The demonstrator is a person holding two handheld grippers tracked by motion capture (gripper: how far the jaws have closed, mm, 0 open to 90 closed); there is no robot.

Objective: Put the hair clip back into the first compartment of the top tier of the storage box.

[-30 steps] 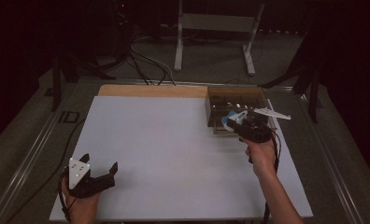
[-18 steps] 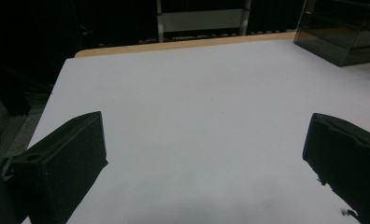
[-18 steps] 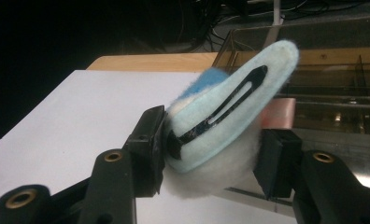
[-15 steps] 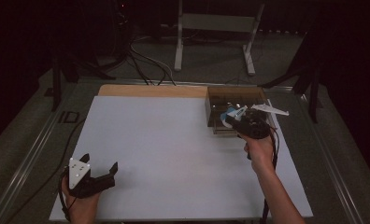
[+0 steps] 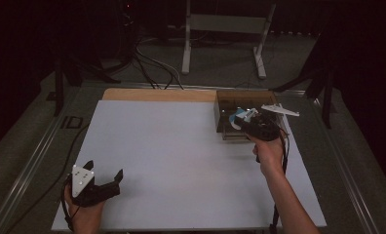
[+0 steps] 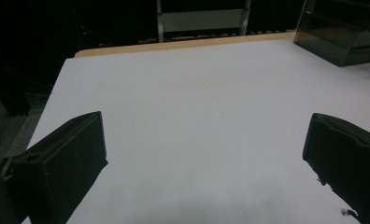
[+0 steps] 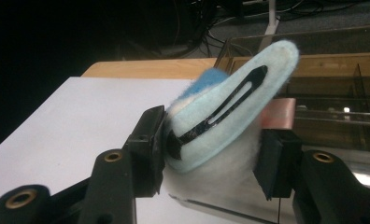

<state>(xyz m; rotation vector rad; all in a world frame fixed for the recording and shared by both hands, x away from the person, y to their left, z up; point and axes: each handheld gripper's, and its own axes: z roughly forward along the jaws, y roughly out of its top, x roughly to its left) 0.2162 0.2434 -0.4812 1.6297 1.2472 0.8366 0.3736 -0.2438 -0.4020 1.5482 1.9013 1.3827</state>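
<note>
— So, from the high view, what is the right tool (image 5: 243,118) carrying?

— A small soft thing in pale blue and white, a fuzzy hair clip (image 5: 238,118), held at the tool's tip over the near edge of the clear smoky box (image 5: 221,105) at the far right of the bench (image 5: 181,156). The person's right hand (image 5: 268,153) grips the tool from behind. The left tool (image 5: 106,183) sits low at the near left corner, well apart from the box, over bare white sheet.

— And the left gripper view?

— Its two black jaws stand wide apart with nothing between them — just the white sheet (image 6: 202,107) running to a wooden strip (image 6: 183,44) at the far edge. The box (image 6: 344,32) shows at the upper right, far off.

— The right gripper view is closer. How does the clip look there?

— The hair clip (image 7: 220,121) is a pale blue felt oval with a black metal snap bar running slantwise across its face, a darker blue tuft behind and white fluff below. Both pads (image 7: 148,144) press on it from the sides, so the tool is clamped on it. Behind it stand the box's walls and dividers (image 7: 342,88), with something pink (image 7: 279,112) just past the clip; I cannot tell what that is.
</note>
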